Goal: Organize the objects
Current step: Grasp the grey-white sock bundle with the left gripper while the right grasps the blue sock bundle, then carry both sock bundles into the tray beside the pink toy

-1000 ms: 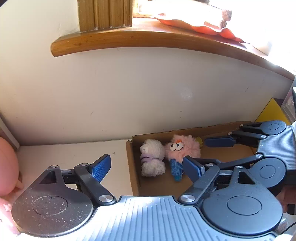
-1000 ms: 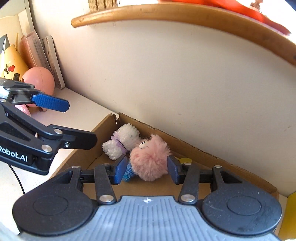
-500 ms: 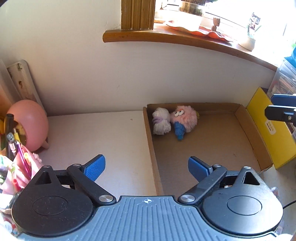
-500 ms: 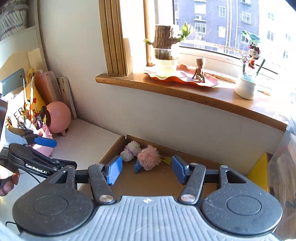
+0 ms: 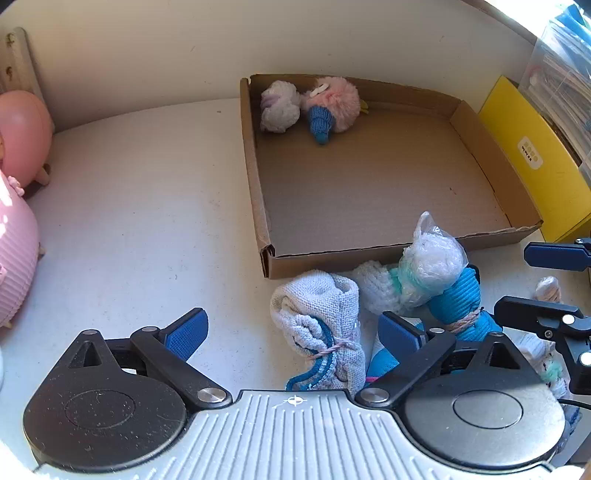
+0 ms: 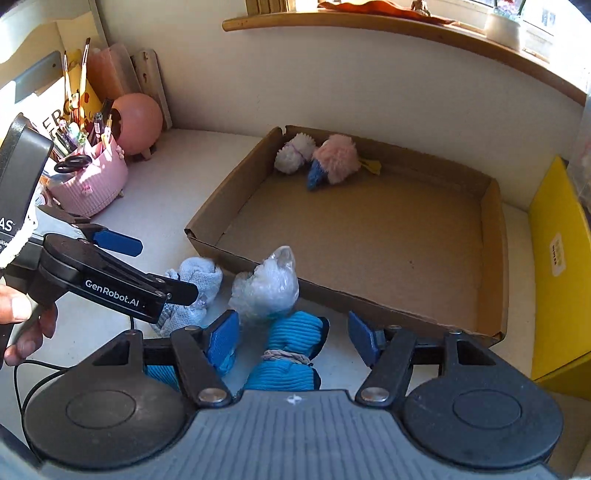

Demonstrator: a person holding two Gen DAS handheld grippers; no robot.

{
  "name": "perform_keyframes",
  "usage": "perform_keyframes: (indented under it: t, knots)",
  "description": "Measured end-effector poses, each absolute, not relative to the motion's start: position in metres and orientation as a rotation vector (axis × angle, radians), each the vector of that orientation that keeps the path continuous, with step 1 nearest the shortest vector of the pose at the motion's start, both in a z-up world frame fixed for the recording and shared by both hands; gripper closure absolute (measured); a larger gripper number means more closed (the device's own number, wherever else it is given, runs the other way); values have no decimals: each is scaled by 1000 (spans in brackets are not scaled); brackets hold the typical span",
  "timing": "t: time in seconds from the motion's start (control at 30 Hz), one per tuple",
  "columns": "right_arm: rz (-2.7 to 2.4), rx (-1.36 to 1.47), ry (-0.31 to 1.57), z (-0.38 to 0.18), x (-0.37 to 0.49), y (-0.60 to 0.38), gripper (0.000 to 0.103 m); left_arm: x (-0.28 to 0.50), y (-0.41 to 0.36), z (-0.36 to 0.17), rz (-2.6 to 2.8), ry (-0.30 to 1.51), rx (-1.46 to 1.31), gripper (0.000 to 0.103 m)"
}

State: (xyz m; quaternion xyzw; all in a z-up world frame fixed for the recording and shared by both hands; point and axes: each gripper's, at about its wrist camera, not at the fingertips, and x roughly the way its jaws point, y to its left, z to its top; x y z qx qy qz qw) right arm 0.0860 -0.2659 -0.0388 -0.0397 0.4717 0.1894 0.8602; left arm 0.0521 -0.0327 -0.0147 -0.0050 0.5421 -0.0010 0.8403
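A shallow cardboard tray (image 5: 369,254) (image 6: 207,221) holds a white fluffy bundle (image 5: 279,107) (image 6: 293,157) and a pink fluffy toy (image 5: 336,101) (image 6: 338,157) in its far left corner. In front of the tray lie a grey knitted sock bundle (image 5: 317,310) (image 6: 195,275), a plastic-wrapped white bundle (image 5: 432,258) (image 6: 266,284) and a bright blue sock bundle (image 5: 458,295) (image 6: 291,354) tied with string. My left gripper (image 5: 291,328) (image 6: 147,266) stands wide open over the grey bundle. My right gripper (image 6: 291,334) (image 5: 543,282) is open astride the blue bundle, pads not touching it.
A yellow box (image 6: 554,266) (image 5: 532,158) stands right of the tray. A pink pen holder (image 6: 88,184) and a pink round object (image 6: 138,123) sit at the left by the wall. A wooden windowsill (image 6: 369,29) runs above. A person's hand (image 6: 26,317) holds the left gripper.
Both grippers drew back from the tray's far corner and came down over the sock pile in front of it. The right jaws let go of the pink toy and widened; the left jaws widened too.
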Motion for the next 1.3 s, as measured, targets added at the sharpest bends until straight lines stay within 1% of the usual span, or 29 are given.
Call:
perform_keyframes:
  t: [0.2,0.23,0.3,0.33,0.37,0.4,0.43,0.47,0.57,0.67,0.93,1.3]
  knots:
    - [364,-110,1056,-66,84,-263,42,56,-33,-31,18,1173,13,4]
    - [362,-110,1072,-71,85,-262,44,57,-32,-32,17,1172,13,4]
    - [370,-93,1086,-75,82,-263,45,57,-31,-35,9,1175,-1,9]
    - [372,-83,1093,-77,83,-263,46,58,-30,-37,4,1183,-13,17]
    - [376,-75,1098,-79,83,-263,47,59,-30,-38,-2,1191,-26,28]
    - [380,-69,1102,-81,83,-263,50,59,-30,-39,-8,1196,-31,35]
    - [384,-59,1106,-82,82,-263,56,59,-32,-41,-17,1201,-32,46]
    - [388,-46,1113,-82,82,-264,61,59,-34,-41,-20,1196,-24,47]
    - [395,-15,1109,-84,79,-267,63,59,-35,-41,-34,1191,-23,50]
    - [387,12,1099,-81,77,-273,63,58,-37,-37,-38,1186,-16,51]
    - [328,100,1025,-48,72,-301,63,45,-34,0,-28,1106,3,51]
    - [256,152,881,7,99,-333,63,84,-25,63,-33,967,-5,51]
